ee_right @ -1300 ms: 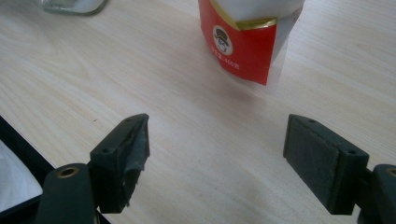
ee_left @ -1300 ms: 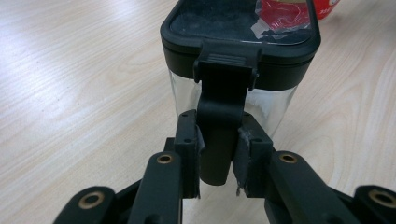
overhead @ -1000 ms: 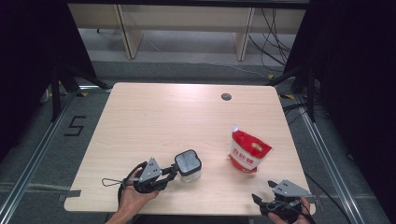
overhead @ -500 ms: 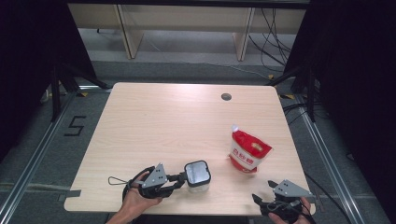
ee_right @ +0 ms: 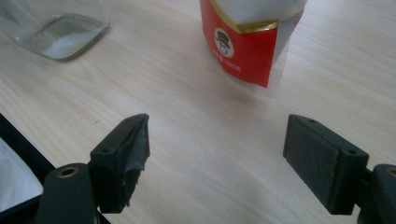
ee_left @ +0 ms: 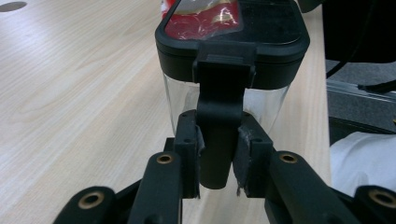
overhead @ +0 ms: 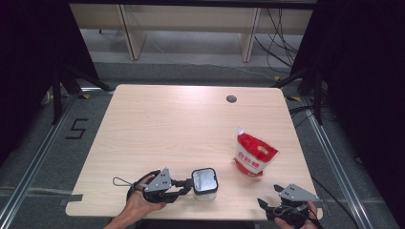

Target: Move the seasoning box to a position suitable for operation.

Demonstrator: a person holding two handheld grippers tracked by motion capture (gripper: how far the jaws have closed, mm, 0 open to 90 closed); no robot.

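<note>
Light wood-grain counter (overhead: 181, 124) with rounded corners fills mid frame of the high view, small dark round grommet hole (overhead: 231, 99) near its upper right

Lower left of the high view: left gripper (overhead: 184, 185), black with a grey three-cornered plate on top, held in the person's left hand (overhead: 138, 202), thin cable loop trailing to its left, jaws pointing toward frame right. Jaws partly closed, clamped on the black handle (ee_left: 218, 140) of a clear square-sided plastic jar with black lid (overhead: 205, 183). In the left gripper view the handle hangs down from the lid's edge and both pads press its sides, jar body clear below the lid, upright on the counter. Jar sits at lower centre of the high view, near the counter's front edge, touching the jaw tips

Right of centre in the high view: red and white stand-up plastic pouch with torn white top corner (overhead: 254, 156), upright, well apart from the jar, nothing touching it. In the right gripper view the pouch is at top centre, red label with gold band, and the clear base of the jar with white powder in it shows at the upper left

Lower right corner of the high view: right gripper (overhead: 270, 206), black with grey plate, at the counter's front edge. In the right gripper view its jaws stand wide open, bare counter between the pads, holding nothing
</note>
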